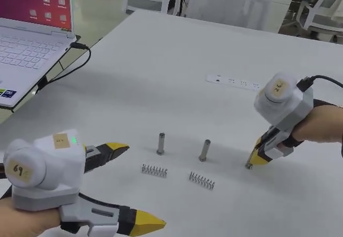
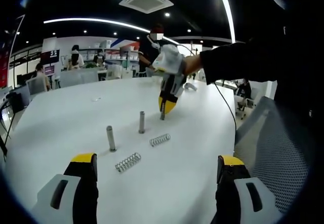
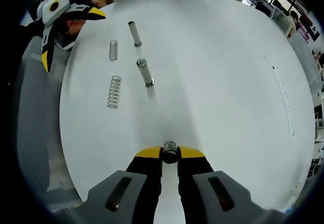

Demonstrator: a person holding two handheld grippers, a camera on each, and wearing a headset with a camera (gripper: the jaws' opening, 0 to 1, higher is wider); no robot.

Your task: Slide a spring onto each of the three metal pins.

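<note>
Two metal pins [image 1: 161,143] [image 1: 204,150] stand upright on the white table [image 1: 177,71]. A spring [image 1: 154,170] lies in front of the left pin and a second spring [image 1: 201,180] in front of the other. My right gripper [image 1: 257,159] points down at the table on the right, shut on a third pin [image 1: 249,165], whose round top [image 3: 169,152] sits between the yellow jaw tips. My left gripper [image 1: 134,186] hovers open at the near left, holding nothing. In the left gripper view the pins [image 2: 110,138] [image 2: 142,121] and springs [image 2: 127,162] [image 2: 160,140] lie ahead of its spread jaws.
An open laptop [image 1: 27,38] with a black cable [image 1: 69,68] sits at the far left. A white power strip [image 1: 233,81] lies beyond the pins. Office chairs [image 1: 230,6] stand past the table's far edge.
</note>
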